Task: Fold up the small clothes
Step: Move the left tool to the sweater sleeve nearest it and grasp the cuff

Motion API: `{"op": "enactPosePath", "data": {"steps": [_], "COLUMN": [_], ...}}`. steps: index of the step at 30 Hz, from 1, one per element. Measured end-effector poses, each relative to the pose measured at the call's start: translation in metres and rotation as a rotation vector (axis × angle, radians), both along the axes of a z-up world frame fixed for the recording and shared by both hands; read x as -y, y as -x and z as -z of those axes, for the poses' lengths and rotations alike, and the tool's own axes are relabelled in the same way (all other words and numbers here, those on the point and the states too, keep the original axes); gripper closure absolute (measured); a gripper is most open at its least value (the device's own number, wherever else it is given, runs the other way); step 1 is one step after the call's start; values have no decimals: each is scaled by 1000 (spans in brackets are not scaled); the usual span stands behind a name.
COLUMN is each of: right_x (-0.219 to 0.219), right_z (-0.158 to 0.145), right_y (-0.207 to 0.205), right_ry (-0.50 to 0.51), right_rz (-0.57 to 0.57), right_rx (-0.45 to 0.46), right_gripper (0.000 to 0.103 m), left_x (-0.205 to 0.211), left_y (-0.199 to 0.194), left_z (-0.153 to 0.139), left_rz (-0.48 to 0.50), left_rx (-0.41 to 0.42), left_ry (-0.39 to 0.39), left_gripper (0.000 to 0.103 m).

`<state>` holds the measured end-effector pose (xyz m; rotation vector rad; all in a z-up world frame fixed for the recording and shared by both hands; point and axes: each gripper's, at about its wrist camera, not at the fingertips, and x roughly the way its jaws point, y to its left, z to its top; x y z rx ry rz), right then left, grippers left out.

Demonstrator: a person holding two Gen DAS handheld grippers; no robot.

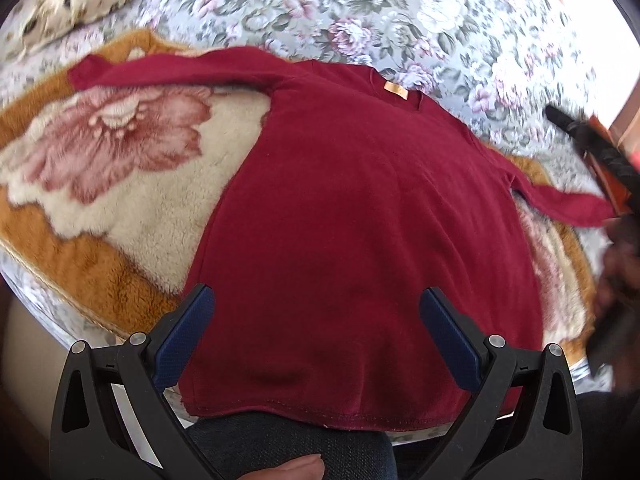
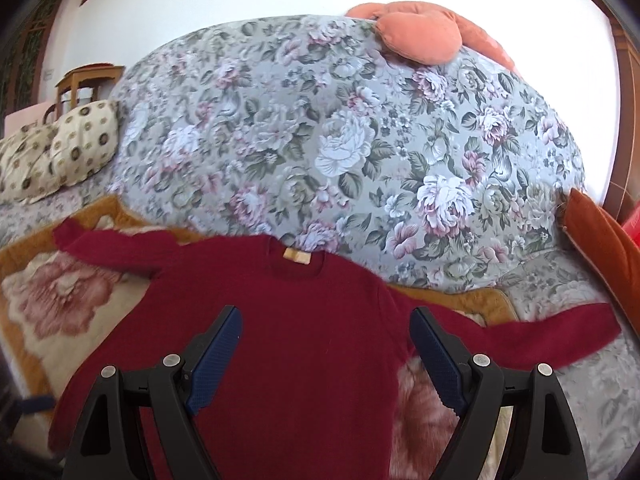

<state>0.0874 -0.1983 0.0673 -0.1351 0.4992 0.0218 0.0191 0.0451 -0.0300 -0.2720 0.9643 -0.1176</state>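
Both tongs stand with their jaws spread wide and nothing between the blue pads. Left gripper (image 1: pixel 316 300) hangs above the lower body of the red sweater (image 1: pixel 360 240), near the hem; its pads do not touch the cloth. Right gripper (image 2: pixel 326 320) hangs above the sweater's (image 2: pixel 288 340) chest, toward the shoulder on the right of its view, and also grips nothing.

Position of the garment: the sweater lies flat, neck away from the person, on a plush blanket (image 1: pixel 100 184) with an orange border and a large pink flower print. The blanket rests on a seat covered in floral fabric (image 2: pixel 340 140). Both sleeves extend outward. One sleeve (image 1: pixel 160 70) reaches across the blanket at upper left in the left wrist view. The other sleeve (image 2: pixel 540 332) runs past the blanket edge onto the floral cover. A tan label (image 1: pixel 395 91) sits inside the neckline. The hem (image 1: pixel 320 414) hangs just over the front edge of the seat.

Surroundings: a cream cushion with dark round motifs (image 2: pixel 60 152) lies at the left end of the seat. A salmon-coloured cushion (image 2: pixel 424 36) rests on top of the floral backrest. An orange cushion (image 2: pixel 600 240) stands at the right end. A small wooden cabinet (image 2: pixel 86 84) is visible behind the patterned cushion.
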Motion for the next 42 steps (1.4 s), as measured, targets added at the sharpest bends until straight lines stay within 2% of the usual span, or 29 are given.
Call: {"op": "enactPosePath", "data": {"steps": [2,3,4,6,7,8,10,11,12,14,18,21,23,25,27,29,31,33,36,39,42], "right_x": [12,15,21,30,32,32,32,32,33,30,25,25,23,22,21,19,16,13,8,3,1], "right_z": [21,29,36,36,36,38,46,48,49,51,53,55,55,56,57,57,58,59,59,55,51], "right_y": [-13,-20,-32,-43,-47,-51,-58,-60,-61,-60,-61,-60,-60,-60,-60,-61,-62,-63,-61,-57,-51], "right_ry": [-44,-50,-104,-218,-248,-256,-281,-299,-318,-316,-269,-261,-252,-248,-237,-226,-221,-210,-184,-152,-113], "right_rz": [67,105,137,137,142,142,141,137,131,128,117,103,97,86,80,77,75,75,64,49,38], "right_rx": [-16,-73,-154,-158,-152,-154,-198,-213,-227,-237,-232,-238,-242,-249,-252,-249,-248,-250,-238,-210,-180], "right_gripper": [19,20,21,21,21,21,21,21,21,21,21,21,21,21,21,21,21,21,21,21,21], "left_x": [-7,-11,-15,-23,-32,-42,-69,-79,-87,-114,-194,-249,-281,-294,-291,-273,-237,-213,-180,-151,-134], "left_y": [-7,-11,-20,-40,-58,-70,-101,-112,-122,-136,-158,-176,-184,-185,-178,-165,-147,-135,-125,-123,-122], "left_z": [-8,-15,-25,-33,-34,-33,-24,-20,-18,-21,-37,-34,-29,-23,-20,-26,-37,-45,-54,-62,-67], "left_rz": [-9,-13,-29,-70,-79,-67,-23,-4,-9,-61,-166,-263,-326,-348,-368,-366,-357,-358,-355,-347,-309], "left_rx": [10,48,119,198,210,215,159,121,82,76,108,65,32,6,0,54,134,179,196,216,222], "left_ry": [6,-20,-87,-190,-215,-179,-36,-14,-28,-50,14,34,-37,-100,-164,-212,-313,-379,-434,-527,-541], "left_gripper": [0,0,0,0,0,0,0,0,0,0,0,0,0,1,1,1,1,1,1,1,1]}}
